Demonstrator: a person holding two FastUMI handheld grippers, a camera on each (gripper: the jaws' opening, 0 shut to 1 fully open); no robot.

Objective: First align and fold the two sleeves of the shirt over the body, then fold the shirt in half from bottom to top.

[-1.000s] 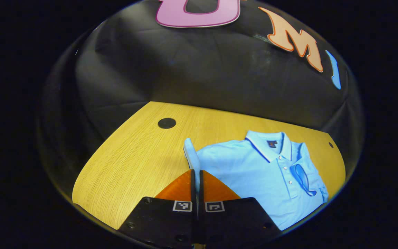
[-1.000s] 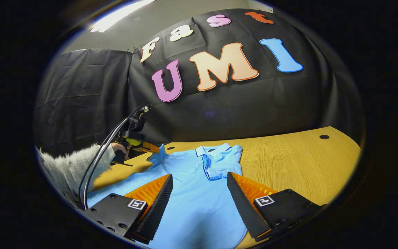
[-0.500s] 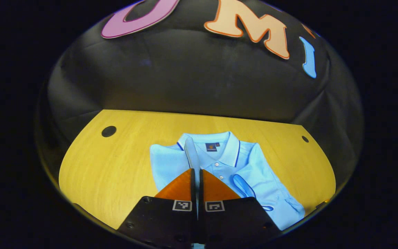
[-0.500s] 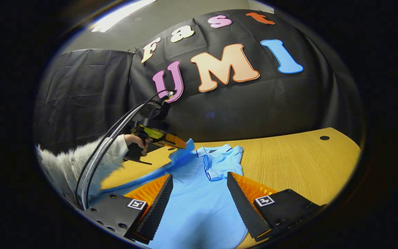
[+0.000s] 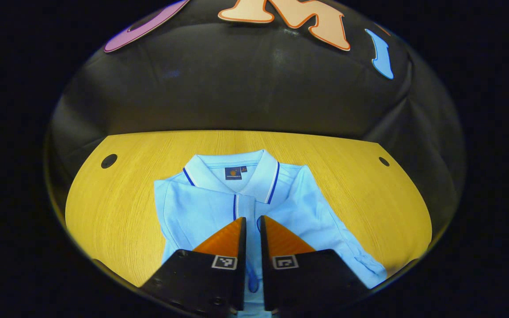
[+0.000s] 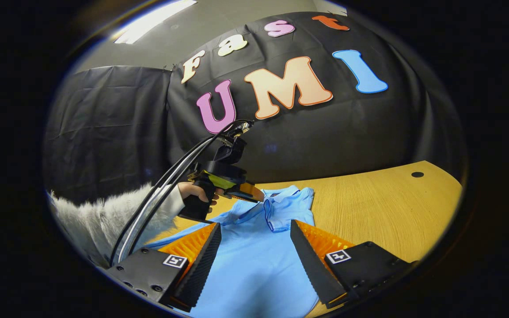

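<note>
A light blue polo shirt [image 5: 201, 207] lies flat on the wooden table [image 5: 117, 198], its collar [image 5: 232, 170] toward the wall. One sleeve [image 5: 325, 225] is folded over the body. My left gripper [image 5: 252, 221] hovers over the chest just below the collar. A narrow gap separates its fingers, and blue cloth shows in the gap below them. In the right gripper view, that left gripper [image 6: 254, 194] sits low over the shirt [image 6: 254, 265] near the collar, held by a hand [image 6: 192, 192]. My right gripper [image 6: 255, 225] stands wide open over the shirt's lower body, holding nothing.
Bare table [image 6: 378, 207] lies right of the shirt. A fuzzy white sleeve [image 6: 104, 221] and cables reach in from the left. Dark round holes [image 5: 109, 160] [image 5: 384, 161] mark the table's far corners. Black cloth walls the back.
My left gripper carried the pinched sleeve from the shirt's side across to the chest. Its fingers have parted and the sleeve no longer stands up between them. The right gripper stayed put.
</note>
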